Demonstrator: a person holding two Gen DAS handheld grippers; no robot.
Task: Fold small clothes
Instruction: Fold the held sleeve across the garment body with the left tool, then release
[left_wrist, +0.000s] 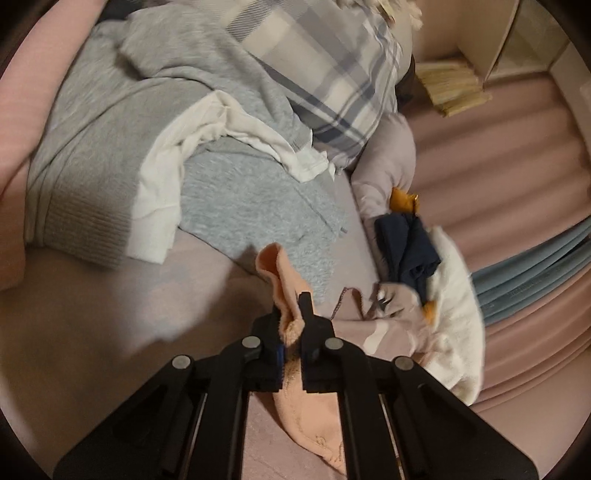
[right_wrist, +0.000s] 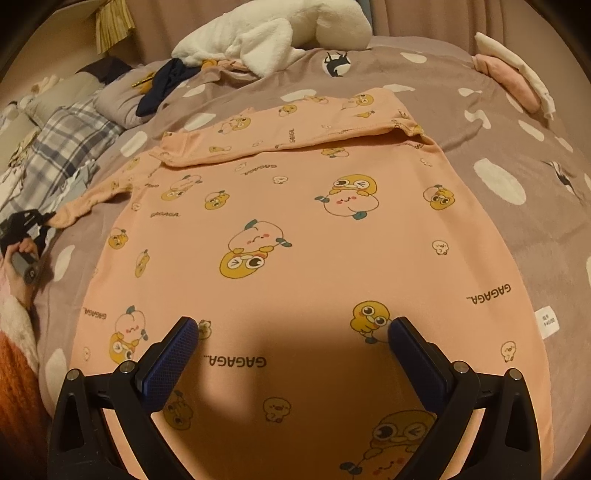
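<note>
The pink top with little duck pictures lies flat on the bed, one sleeve folded across it. The left tool pinches the end of the other sleeve. The right tool hangs over the top with its jaws wide apart, holding nothing. Near the sleeve lie grey clothes, a white shirt, a checked pillow and a dark blue cloth.

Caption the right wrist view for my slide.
Open right gripper hovers over a peach cartoon-print shirt, one sleeve folded across, on a spotted bedspread.
</note>
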